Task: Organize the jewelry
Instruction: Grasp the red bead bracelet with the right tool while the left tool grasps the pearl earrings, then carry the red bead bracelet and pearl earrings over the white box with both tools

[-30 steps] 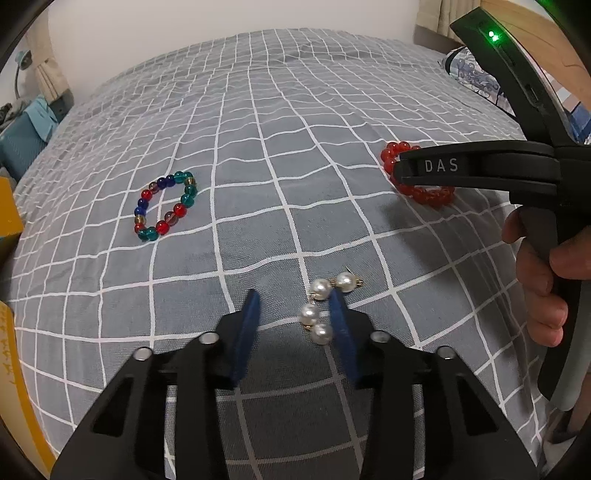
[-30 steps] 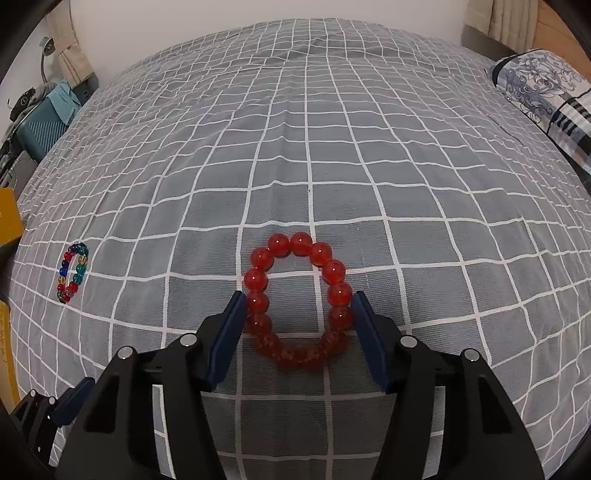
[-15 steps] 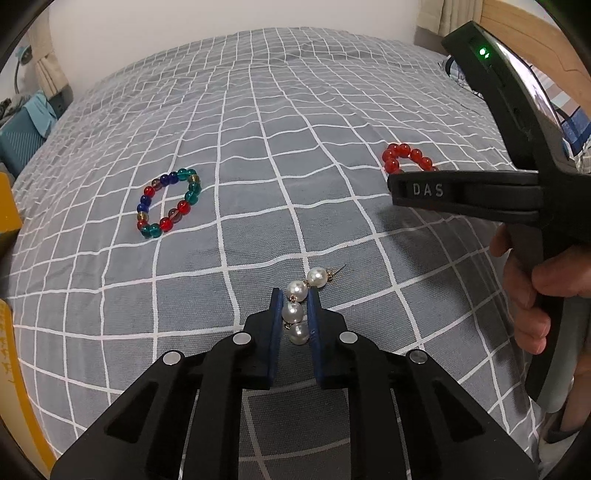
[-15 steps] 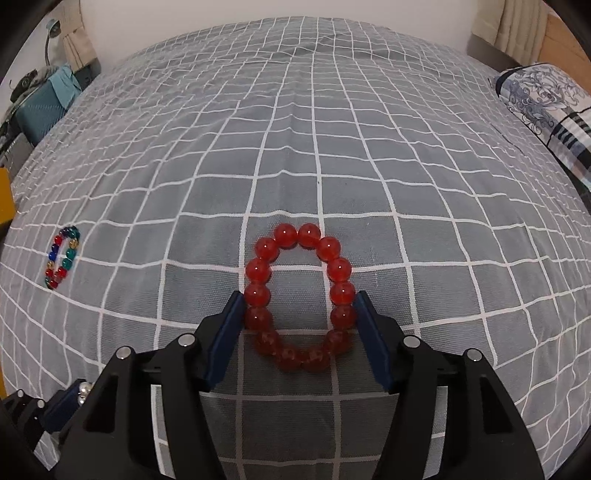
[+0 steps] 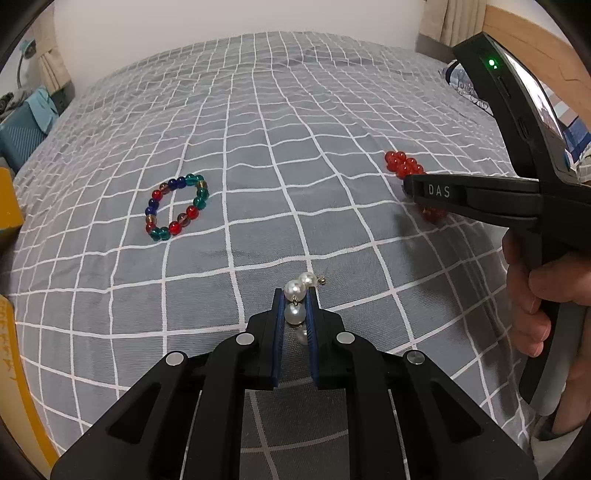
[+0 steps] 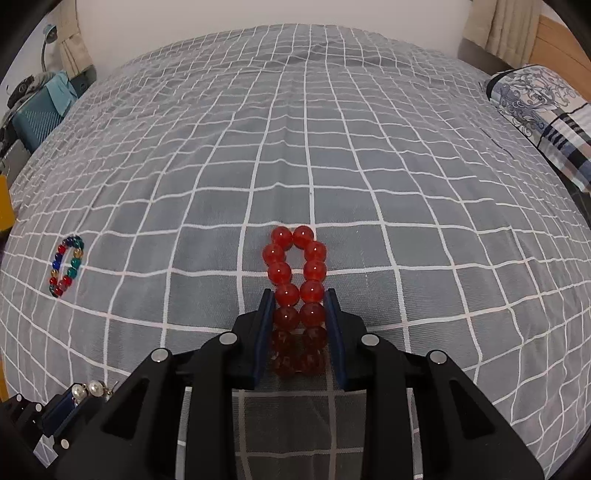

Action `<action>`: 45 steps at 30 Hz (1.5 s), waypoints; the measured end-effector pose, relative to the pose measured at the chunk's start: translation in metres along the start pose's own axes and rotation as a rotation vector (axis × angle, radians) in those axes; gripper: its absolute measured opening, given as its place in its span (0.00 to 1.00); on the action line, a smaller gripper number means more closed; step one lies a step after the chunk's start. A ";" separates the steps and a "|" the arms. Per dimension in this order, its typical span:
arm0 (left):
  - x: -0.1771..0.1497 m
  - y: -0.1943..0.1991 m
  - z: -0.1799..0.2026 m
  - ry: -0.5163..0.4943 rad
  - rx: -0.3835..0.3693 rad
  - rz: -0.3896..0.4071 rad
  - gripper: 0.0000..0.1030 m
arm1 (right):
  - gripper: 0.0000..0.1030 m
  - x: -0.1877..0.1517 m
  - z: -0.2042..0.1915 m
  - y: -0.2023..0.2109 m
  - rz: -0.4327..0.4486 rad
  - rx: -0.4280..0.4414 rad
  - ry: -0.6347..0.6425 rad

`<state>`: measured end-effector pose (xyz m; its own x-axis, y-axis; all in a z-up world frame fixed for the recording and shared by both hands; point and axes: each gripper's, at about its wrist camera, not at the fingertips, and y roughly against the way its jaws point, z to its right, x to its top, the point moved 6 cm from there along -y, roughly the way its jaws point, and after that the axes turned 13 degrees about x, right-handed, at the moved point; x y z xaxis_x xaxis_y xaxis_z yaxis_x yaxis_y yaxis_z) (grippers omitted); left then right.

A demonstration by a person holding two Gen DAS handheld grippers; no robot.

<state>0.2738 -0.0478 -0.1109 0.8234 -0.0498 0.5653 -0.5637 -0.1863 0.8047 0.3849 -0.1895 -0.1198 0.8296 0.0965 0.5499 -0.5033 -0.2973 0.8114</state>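
Observation:
My left gripper (image 5: 294,295) is shut on a pair of pearl earrings (image 5: 295,312) just above the grey checked bedspread (image 5: 258,147). Two pearls stick out past the tips. My right gripper (image 6: 299,297) is shut on a red bead bracelet (image 6: 295,266), squeezing it into a narrow loop that lies on the bed. The right gripper also shows in the left wrist view (image 5: 410,186), with the red beads (image 5: 404,166) behind it. A multicoloured bead bracelet (image 5: 175,206) lies loose to the left; it also shows in the right wrist view (image 6: 66,266).
A patterned pillow (image 6: 546,110) lies at the bed's right side by a wooden headboard (image 5: 528,29). A yellow box (image 5: 9,203) and a teal case (image 5: 22,136) stand off the left edge.
My left gripper closed on the pearl earrings about half a second ago and still holds them. My right gripper has closed on the red bracelet, squeezing its round loop narrow.

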 end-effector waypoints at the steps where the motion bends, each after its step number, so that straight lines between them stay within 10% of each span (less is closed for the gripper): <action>1: 0.001 0.002 -0.001 0.001 -0.001 0.004 0.10 | 0.12 0.001 0.000 0.003 0.010 -0.010 0.003; 45: 0.023 0.066 -0.055 0.109 0.040 0.092 0.10 | 0.12 -0.003 -0.047 0.098 0.173 0.029 0.054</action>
<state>0.2522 -0.0070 -0.0345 0.7553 0.0381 0.6543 -0.6314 -0.2252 0.7420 0.3215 -0.1748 -0.0325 0.7166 0.0922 0.6914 -0.6297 -0.3408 0.6981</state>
